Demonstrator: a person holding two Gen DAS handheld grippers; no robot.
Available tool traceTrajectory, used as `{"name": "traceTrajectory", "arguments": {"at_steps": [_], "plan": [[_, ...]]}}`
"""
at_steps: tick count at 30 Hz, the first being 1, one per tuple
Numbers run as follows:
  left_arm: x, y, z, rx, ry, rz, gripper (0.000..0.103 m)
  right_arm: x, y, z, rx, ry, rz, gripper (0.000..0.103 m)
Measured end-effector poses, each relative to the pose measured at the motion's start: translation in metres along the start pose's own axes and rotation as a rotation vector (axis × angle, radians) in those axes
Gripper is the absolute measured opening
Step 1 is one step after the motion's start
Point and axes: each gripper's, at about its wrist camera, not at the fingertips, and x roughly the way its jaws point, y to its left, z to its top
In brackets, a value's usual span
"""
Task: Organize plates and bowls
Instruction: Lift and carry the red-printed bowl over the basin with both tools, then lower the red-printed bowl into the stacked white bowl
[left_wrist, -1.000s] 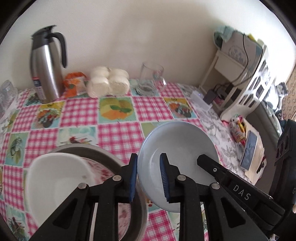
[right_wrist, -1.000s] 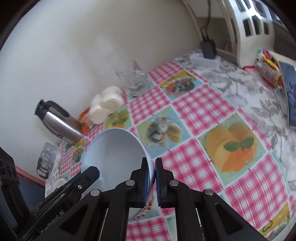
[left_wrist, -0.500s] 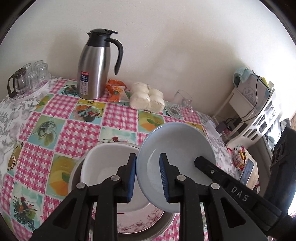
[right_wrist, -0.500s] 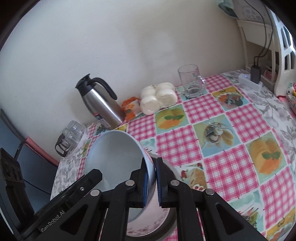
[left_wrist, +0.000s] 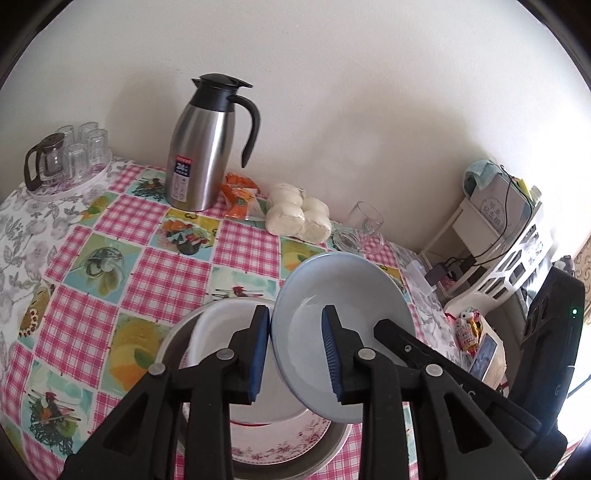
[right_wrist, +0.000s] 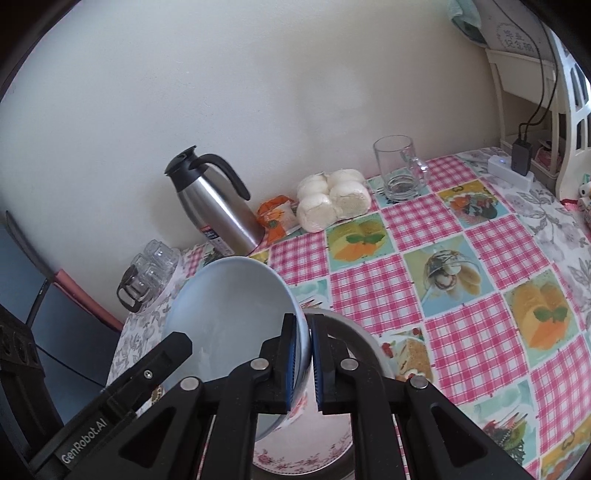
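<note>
Together, both grippers carry the blue bowl (left_wrist: 343, 328): right gripper (right_wrist: 303, 363) clamped on its rim, left gripper (left_wrist: 295, 354) just widening, rim between its pads, contact unclear. Bowl hangs tilted above the white dish (left_wrist: 221, 328) stack. Lower level; release evenly. Both point steeply downward.

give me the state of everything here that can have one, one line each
blue bowl: lifted and tilted over the stack, rim pinched
right gripper: shut on the blue bowl's rim
left gripper: jaws have just been opening, pads straddling the bowl's rim, not pressing
white bowl: upright in the floral plate
floral plate: inside the metal basin
thermos: upright, lid closed
glass mug: upright, empty
</note>
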Motion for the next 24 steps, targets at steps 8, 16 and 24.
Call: {"name": "traceTrajectory", "arguments": {"at_steps": [8,16,24], "plan": [[-0.005,0.034,-0.005,-0.080,0.010,0.023,0.029,0.023,0.025,-0.015,-0.051,0.065,0.015,0.010],[0.012,0.057,-0.010,-0.138,0.067,0.024,0.030,0.044,0.035,-0.027,-0.091,0.110,-0.032,0.011],[0.018,0.069,-0.012,-0.181,0.083,-0.003,0.029,0.054,0.038,-0.029,-0.110,0.124,-0.050,0.012]]}}
